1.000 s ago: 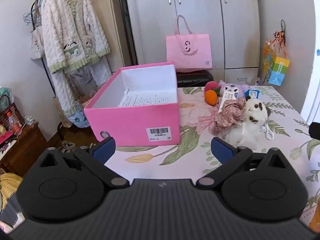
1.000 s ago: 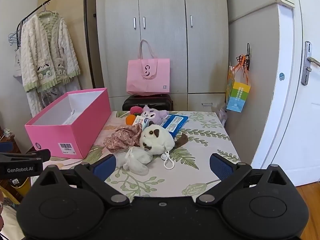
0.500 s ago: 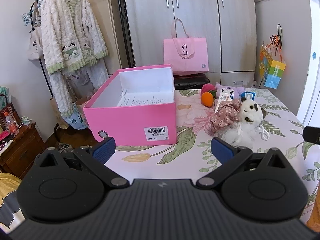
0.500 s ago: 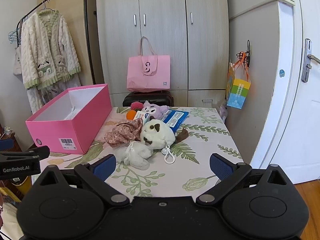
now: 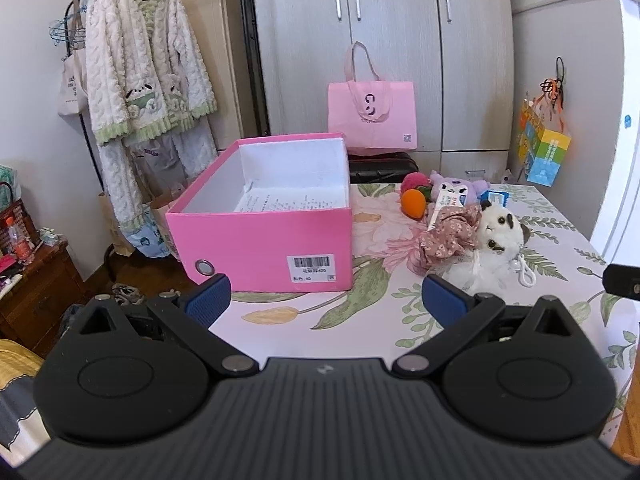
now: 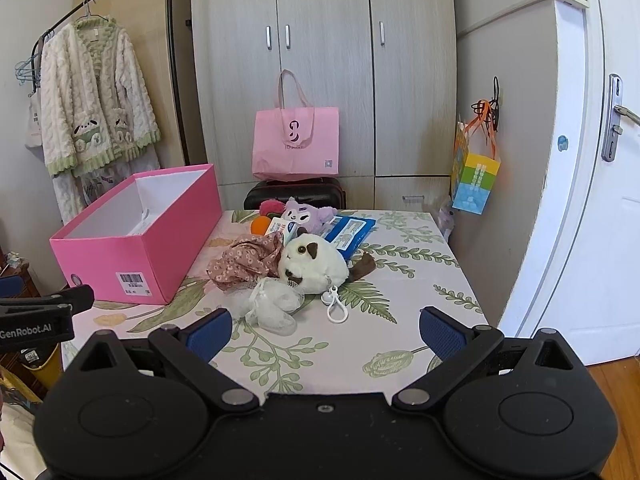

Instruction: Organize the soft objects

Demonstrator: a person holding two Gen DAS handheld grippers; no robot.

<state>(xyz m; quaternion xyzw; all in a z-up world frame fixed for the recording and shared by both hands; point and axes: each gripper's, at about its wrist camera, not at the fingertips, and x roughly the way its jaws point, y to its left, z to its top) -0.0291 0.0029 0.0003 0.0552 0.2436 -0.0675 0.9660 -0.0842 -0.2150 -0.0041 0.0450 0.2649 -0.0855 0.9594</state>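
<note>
An open pink box (image 5: pixel 264 236) (image 6: pixel 132 248) with a paper inside stands on the left of the floral table (image 6: pixel 400 304). To its right lies a heap of soft things: a white plush with brown patches (image 6: pixel 314 266) (image 5: pixel 496 236), a floral fabric piece (image 6: pixel 248 262) (image 5: pixel 448 232), a white mesh pouch (image 6: pixel 272 306), a purple plush (image 6: pixel 306 214) (image 5: pixel 456 188), an orange ball (image 5: pixel 413 203) and a red pompom (image 5: pixel 414 181). My left gripper (image 5: pixel 326 300) is open near the box's front. My right gripper (image 6: pixel 326 332) is open just short of the mesh pouch. Both are empty.
A blue packet (image 6: pixel 350 232) lies behind the white plush. A pink tote bag (image 6: pixel 296 144) sits on a dark case before the wardrobe. A coat rack (image 5: pixel 148 92) stands left, a white door (image 6: pixel 600 200) right, with a colourful bag (image 6: pixel 474 176) hanging on the wall.
Both grippers have risen and drawn back slightly, so the table sits lower in view. Their jaws stay open and the objects have not moved.
</note>
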